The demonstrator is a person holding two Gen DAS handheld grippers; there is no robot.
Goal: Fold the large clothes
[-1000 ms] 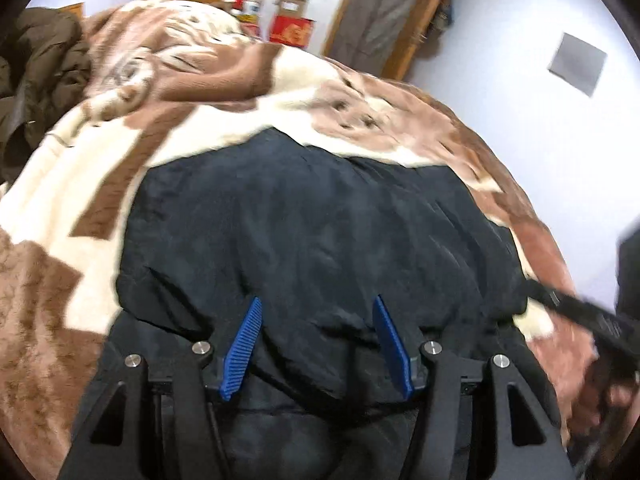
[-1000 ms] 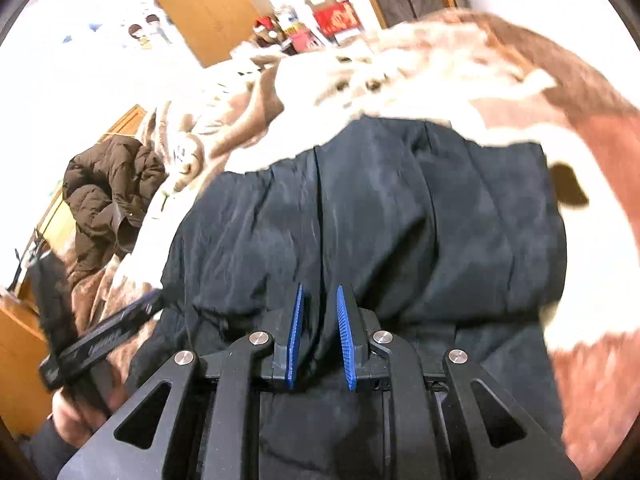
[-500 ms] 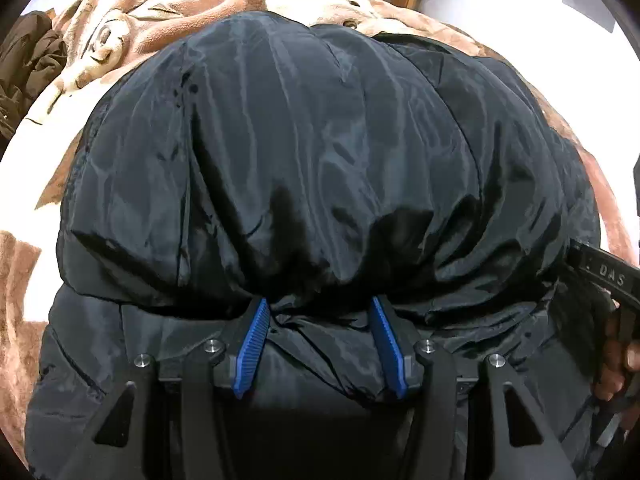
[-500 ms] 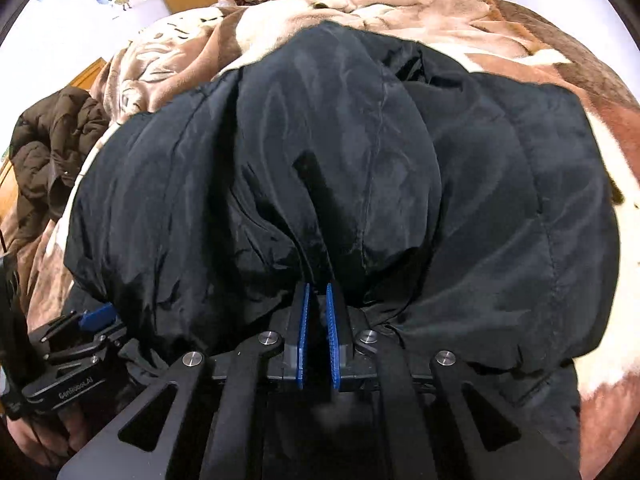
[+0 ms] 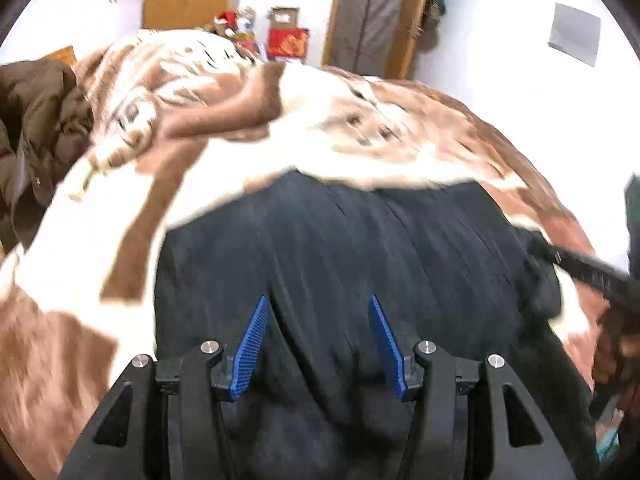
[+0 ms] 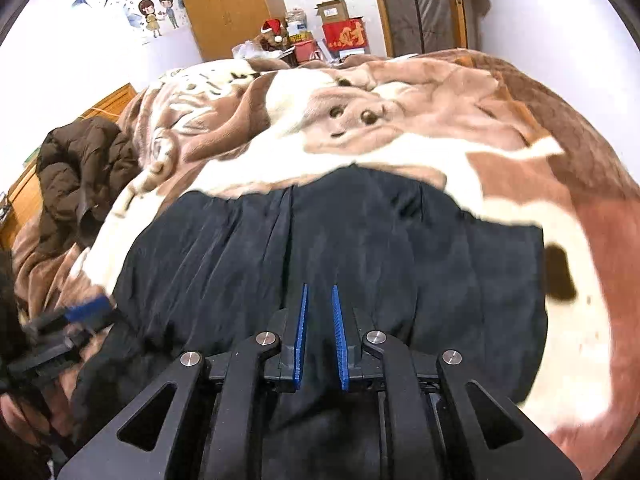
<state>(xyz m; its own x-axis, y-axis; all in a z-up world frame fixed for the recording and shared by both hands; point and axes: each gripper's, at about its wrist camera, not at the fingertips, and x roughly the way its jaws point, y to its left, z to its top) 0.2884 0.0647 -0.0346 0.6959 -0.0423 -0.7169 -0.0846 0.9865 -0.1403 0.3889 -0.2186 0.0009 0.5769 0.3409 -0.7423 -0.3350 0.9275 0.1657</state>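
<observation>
A black padded jacket (image 5: 400, 240) (image 6: 400, 240) lies spread on a brown and cream blanket (image 5: 304, 148). My left gripper (image 5: 317, 300) sits at the jacket's near edge. Its jaws stand about half wide with a thick bunch of black fabric pressed between the blue pads (image 5: 252, 344). My right gripper (image 6: 320, 287) holds the near edge further right. Its jaws are opening slightly, with a narrow fold of the jacket still between the pads. Each gripper shows at the edge of the other's view, the right gripper (image 5: 592, 276) and the left gripper (image 6: 68, 320), both held in a person's hands.
A brown puffy coat (image 6: 80, 168) (image 5: 36, 120) is heaped at the bed's left side. The blanket (image 6: 440, 140) is rumpled toward the far end. Beyond the bed stand a wooden wardrobe (image 6: 228, 4), red boxes (image 6: 344, 34) and a doorway. A white wall runs along the right.
Half a second ago the jacket was billowed up and filled both views. It has now dropped back flat on the blanket. The right pads stand a little further apart.
</observation>
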